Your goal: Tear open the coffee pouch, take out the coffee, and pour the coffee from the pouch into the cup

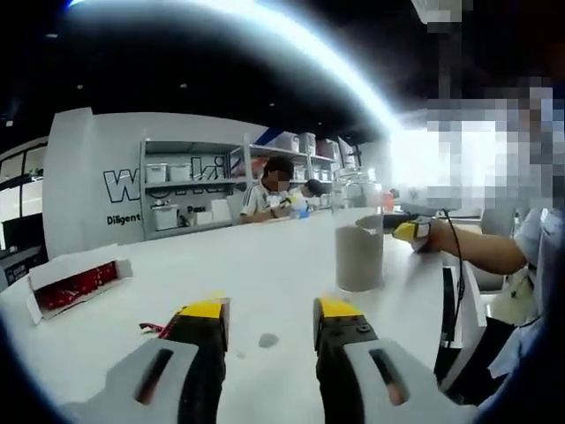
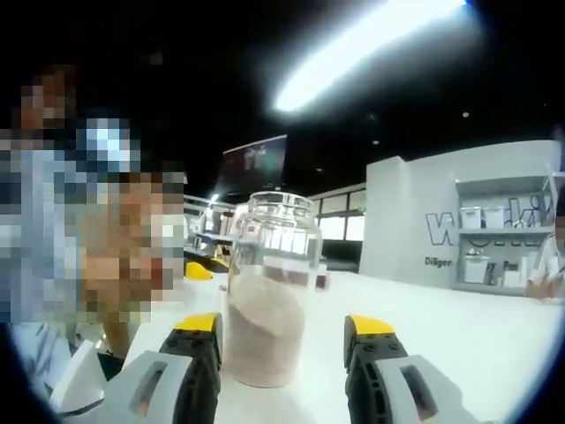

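Straddling the glass cup, right gripper fingers spread, prob to steady it; left gripper fingers spread, empty, near cup on surface.

White table, shelving, ceiling striplight

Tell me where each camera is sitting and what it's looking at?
Left gripper view: rides on the left gripper, looks across the white table at the glass cup and red-lined box; the right gripper and person's arm show.
Right gripper view: rides on the right gripper, faces the cup up close.
Both share the cup and table.
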